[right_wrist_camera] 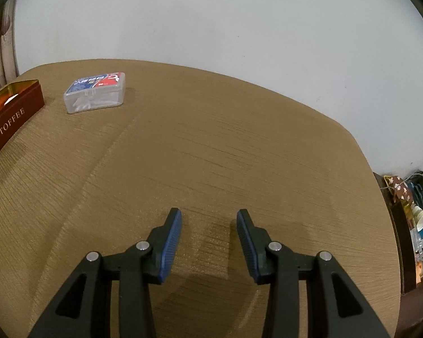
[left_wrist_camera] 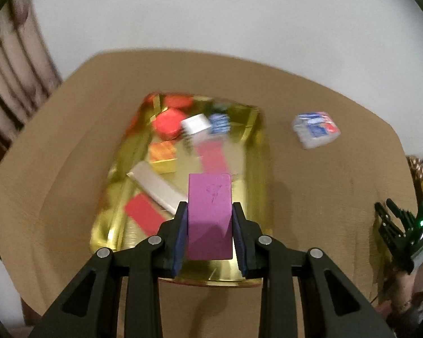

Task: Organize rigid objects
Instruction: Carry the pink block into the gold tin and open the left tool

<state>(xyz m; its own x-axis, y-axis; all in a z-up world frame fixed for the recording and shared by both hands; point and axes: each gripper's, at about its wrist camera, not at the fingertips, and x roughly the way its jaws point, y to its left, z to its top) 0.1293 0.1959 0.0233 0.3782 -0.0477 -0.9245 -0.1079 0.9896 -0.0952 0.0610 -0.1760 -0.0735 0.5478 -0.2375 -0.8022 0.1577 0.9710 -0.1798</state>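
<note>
My left gripper (left_wrist_camera: 210, 211) is shut on a purple block (left_wrist_camera: 210, 214) and holds it above the near end of a gold tin (left_wrist_camera: 256, 169). The tin holds several small items: red boxes (left_wrist_camera: 167, 124), a white box (left_wrist_camera: 196, 124), a blue box (left_wrist_camera: 219, 123), a grey bar (left_wrist_camera: 155, 186) and a red card (left_wrist_camera: 143, 215). A clear plastic box with a blue and red label (left_wrist_camera: 315, 131) lies on the table right of the tin; it also shows in the right wrist view (right_wrist_camera: 96, 92). My right gripper (right_wrist_camera: 208, 219) is open and empty over bare table.
The brown table (right_wrist_camera: 239, 155) stands against a white wall. The tin's dark red side reading TOFFEE (right_wrist_camera: 11, 124) is at the left edge of the right wrist view. Clutter (right_wrist_camera: 414, 219) sits off the table's right edge. The right gripper (left_wrist_camera: 394, 225) shows at the left view's right edge.
</note>
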